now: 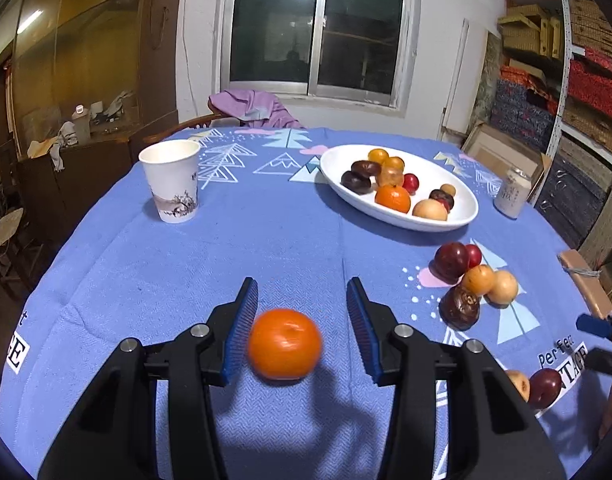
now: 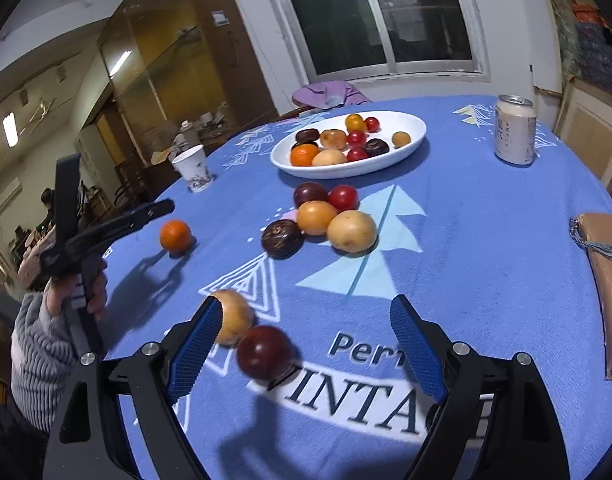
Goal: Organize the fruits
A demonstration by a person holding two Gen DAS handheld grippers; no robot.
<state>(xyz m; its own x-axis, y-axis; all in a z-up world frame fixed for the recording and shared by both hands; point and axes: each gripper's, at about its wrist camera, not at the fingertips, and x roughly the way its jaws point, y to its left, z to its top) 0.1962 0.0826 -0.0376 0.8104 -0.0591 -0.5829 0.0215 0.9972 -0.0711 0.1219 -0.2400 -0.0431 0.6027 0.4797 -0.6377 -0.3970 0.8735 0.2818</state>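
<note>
My left gripper (image 1: 302,292) has jaws apart w/ the orange (image 1: 285,343) between them, left pad near it, right pad clear, no grip. My right gripper (image 2: 306,320) is wide open over a dark plum (image 2: 264,352) and a tan fruit (image 2: 234,316), touching neither that I can tell. White dish (image 1: 461,216) w/ fruit sits far side of the blue tablecloth (image 1: 226,248); loose fruit pile (image 2: 321,216) near it.

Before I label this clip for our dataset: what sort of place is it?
Probably a lived-in home dining room that doubles as storage: a cloth-covered table with a fruit plate, a window, and shelves of stacked boxes.
</note>
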